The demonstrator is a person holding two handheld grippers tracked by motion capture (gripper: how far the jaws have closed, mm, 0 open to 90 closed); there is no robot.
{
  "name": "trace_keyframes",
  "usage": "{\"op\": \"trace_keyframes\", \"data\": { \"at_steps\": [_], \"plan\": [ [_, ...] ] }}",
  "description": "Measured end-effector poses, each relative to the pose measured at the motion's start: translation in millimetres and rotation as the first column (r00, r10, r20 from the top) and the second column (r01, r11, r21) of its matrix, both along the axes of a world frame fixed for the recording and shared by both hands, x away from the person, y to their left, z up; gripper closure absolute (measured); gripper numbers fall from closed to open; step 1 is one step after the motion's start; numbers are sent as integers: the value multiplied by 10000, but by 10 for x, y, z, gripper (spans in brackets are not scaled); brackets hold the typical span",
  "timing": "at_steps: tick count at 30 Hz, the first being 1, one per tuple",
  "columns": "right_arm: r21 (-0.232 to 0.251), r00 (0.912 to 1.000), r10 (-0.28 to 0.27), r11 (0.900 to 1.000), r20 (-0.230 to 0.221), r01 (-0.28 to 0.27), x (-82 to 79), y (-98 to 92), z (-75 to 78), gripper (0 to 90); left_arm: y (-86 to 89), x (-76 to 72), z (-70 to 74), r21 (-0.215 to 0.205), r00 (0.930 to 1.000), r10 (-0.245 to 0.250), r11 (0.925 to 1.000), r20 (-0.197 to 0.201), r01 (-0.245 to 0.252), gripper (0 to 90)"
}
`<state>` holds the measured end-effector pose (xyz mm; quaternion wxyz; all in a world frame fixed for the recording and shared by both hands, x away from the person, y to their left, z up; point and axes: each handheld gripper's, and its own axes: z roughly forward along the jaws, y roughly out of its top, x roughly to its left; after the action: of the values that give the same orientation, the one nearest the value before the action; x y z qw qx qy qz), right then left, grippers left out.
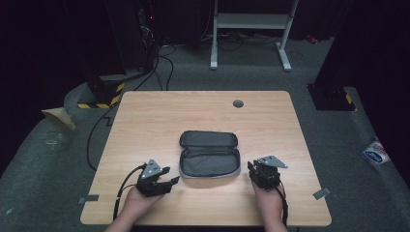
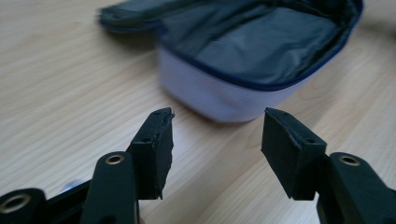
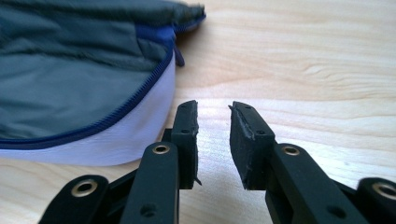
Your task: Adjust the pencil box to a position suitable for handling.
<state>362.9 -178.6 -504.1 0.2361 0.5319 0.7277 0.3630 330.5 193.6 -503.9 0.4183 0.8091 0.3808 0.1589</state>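
Both tongs are empty: the left gripper (image 1: 167, 178) gapes moderately, the right gripper (image 1: 255, 170) narrowly. One grey fabric zip pouch with blue piping (image 1: 210, 154) lies unzipped between them on the light wooden table (image 1: 159, 116), apparently untouched. One grey round grommet (image 1: 238, 103) sits beyond the pouch.

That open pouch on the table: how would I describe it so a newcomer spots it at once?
Start at the wooden table and look to its middle, toward the near edge. The pencil case lies there between the two hand-held grippers, unzipped, its lid folded back. It has a grey lining, pale sides and a blue zip.
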Motion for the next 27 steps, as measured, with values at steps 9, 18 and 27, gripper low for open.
{"op": "trace_keyframes", "data": {
  "at_steps": [9,18,27],
  "plan": [
    [-224,9980,610,9979,-160,-614,104,204,-73,707,-129,22,-61,14,9997,-211,9998,-157,211,436],
    [-175,9954,954,9953,-81,-955,90,365,-102,706,-13,-22,-77,-119,9997,-54,9999,-232,51,429],
    [-24,9953,966,9953,107,-965,-27,276,-93,652,232,-63,-25,-63,9989,460,9989,-31,-460,437]
  ]
}}
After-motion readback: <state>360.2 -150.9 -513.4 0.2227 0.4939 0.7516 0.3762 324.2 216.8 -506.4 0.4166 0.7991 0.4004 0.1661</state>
